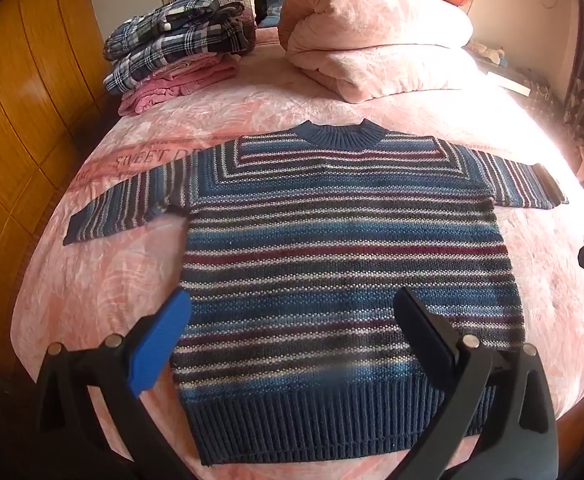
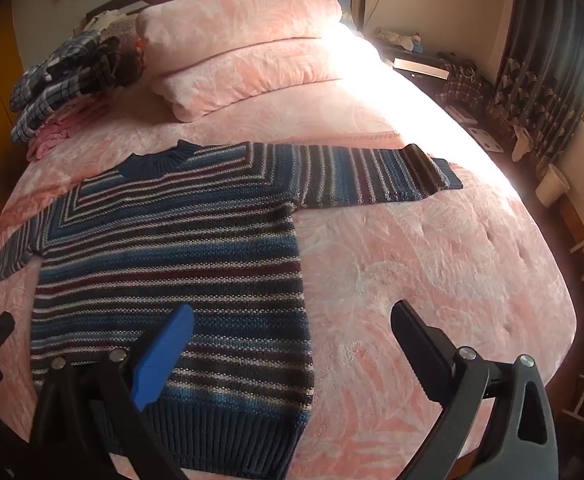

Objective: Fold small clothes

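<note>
Left wrist: we are hovering the left tongs (image 1: 292, 320), spread wide and empty, above the striped knit sweater (image 1: 344, 248) lying flat on the bed (image 1: 91, 280), sleeves out.

Right wrist: we are holding the right tongs (image 2: 292, 328) agape and empty over its right edge. Soft, thick, floppy knit, we judge; pinching a sleeve cuff (image 2: 444, 174) looks best.

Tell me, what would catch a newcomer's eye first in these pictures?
A striped knitted sweater lies flat in the middle of a pink bed cover, both sleeves spread wide. Nearest the camera, the left tongs hang open over its lower half, and the right tongs are open above its hem corner. Behind, a stack of folded plaid and pink clothes sits beside a rolled pink quilt.
</note>
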Motion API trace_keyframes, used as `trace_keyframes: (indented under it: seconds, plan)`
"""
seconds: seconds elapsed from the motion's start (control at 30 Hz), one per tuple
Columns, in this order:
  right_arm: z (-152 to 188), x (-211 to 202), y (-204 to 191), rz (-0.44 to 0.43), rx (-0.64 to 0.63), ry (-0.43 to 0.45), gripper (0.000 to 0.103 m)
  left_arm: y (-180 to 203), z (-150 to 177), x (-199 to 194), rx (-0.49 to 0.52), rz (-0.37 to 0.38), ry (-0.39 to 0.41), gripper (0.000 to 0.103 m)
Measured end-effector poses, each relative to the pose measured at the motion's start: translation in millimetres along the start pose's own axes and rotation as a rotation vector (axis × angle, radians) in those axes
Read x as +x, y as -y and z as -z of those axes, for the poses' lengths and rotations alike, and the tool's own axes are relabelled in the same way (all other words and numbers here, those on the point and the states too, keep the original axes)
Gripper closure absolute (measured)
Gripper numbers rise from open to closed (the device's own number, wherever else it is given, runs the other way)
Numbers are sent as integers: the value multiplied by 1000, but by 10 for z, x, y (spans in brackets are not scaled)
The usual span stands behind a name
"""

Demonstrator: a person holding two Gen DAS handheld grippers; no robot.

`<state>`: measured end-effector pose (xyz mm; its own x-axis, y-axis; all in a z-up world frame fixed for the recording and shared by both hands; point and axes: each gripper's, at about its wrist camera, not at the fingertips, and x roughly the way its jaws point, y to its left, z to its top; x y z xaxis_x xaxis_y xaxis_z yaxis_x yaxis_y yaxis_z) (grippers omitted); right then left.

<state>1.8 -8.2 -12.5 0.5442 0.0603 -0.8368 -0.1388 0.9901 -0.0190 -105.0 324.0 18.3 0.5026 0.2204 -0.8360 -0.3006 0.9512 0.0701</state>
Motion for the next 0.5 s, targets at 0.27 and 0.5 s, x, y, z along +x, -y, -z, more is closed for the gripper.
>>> trace_keyframes:
  seconds: [0.27,0.5]
  plan:
    - [-17,8,8,-3,2,0,4,25,-6,14,-1,-5,-5,3]
    - [-42,19,20,-6,6,-2,4,22,1,30,-2,-8,-5,3]
